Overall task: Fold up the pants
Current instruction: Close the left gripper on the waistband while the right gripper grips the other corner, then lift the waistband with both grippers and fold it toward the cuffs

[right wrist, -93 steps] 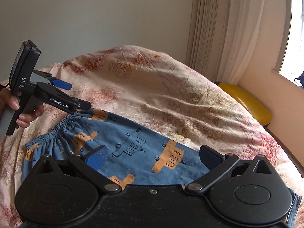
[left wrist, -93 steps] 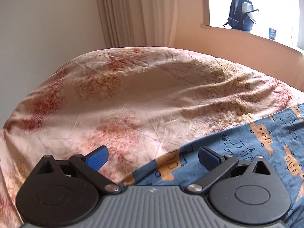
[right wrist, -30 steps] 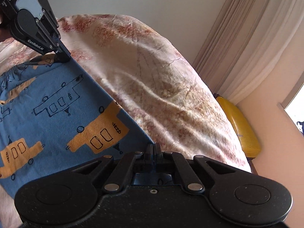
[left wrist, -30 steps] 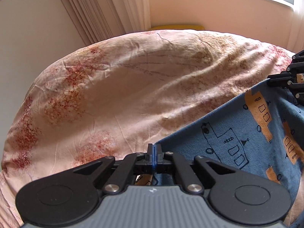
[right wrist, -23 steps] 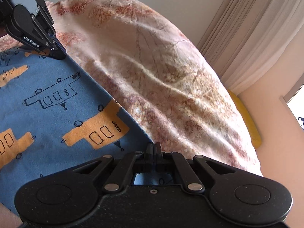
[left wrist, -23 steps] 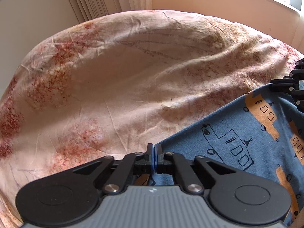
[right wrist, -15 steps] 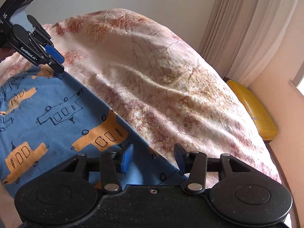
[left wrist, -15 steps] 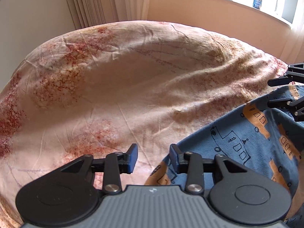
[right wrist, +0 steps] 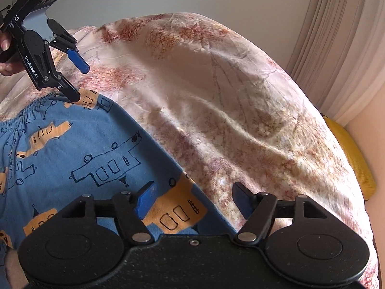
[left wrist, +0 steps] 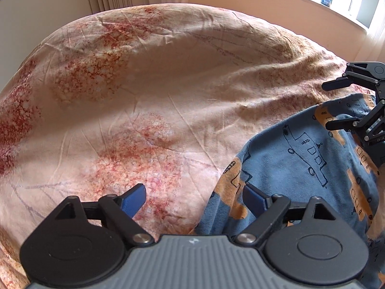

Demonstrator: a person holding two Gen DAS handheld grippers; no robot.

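On the person's left side, the left gripper (left wrist: 193, 200) hovers low over the bed (left wrist: 149, 91) with its jaws spread wide and nothing between them; its blue pads (left wrist: 133, 201) straddle the corner of the pants (left wrist: 300, 168), one pad over bare bedspread and the other over the blue cloth. From the right wrist view this same gripper (right wrist: 78, 80) is seen tilted steeply downward at the elastic waistband end, lower finger at or just above the fabric edge, with the hand (right wrist: 6, 55) that holds it partly showing at the frame's border. The pants lie flat on the flowered bedspread, blue with orange and outline prints, stretched along the near side of the bed between the two tools. On the right side, the right gripper (right wrist: 193, 200) is likewise spread open and empty, angled down over the far end of the pants, its pads either side of the long folded edge where cloth meets bedspread (right wrist: 240, 120). My reading is that one fold has been laid and both edges are free, so the step in hand is a regrasp. The next move probably calls for both tools to pinch fresh corners, catching all layers together, then carry one end over the other squarely so the edges line up.
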